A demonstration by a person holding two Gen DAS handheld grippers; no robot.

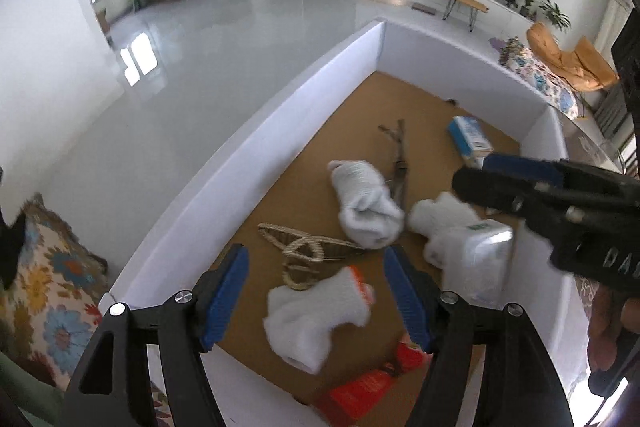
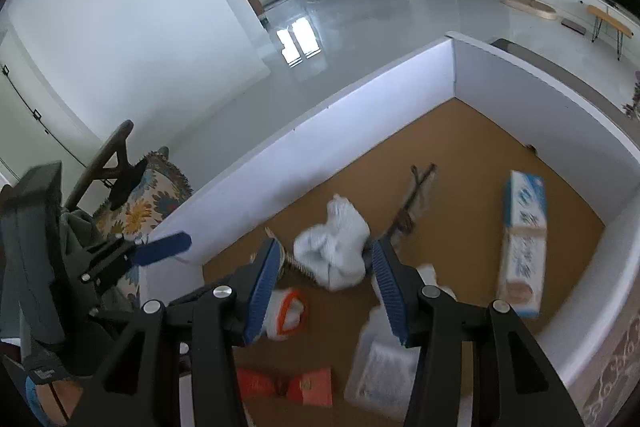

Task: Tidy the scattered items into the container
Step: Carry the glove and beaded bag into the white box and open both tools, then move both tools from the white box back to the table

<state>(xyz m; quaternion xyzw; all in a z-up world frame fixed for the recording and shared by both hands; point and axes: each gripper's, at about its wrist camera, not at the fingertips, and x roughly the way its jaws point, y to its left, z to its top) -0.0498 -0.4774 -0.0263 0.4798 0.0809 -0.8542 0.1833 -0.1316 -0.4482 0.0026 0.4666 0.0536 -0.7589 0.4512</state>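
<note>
A white-walled container with a brown floor holds the items; it also shows in the right wrist view. My left gripper is open and empty above a white glove with an orange cuff. My right gripper is open and empty above a rolled white sock and a clear plastic packet. In the left wrist view the right gripper hangs over the packet. The white sock, a woven straw piece, a twig, a blue-white box and red packets lie inside.
A floral cushion sits left of the container, seen too in the right wrist view. The blue-white box lies by the right wall. Red packets lie at the near edge. Glossy white floor lies beyond.
</note>
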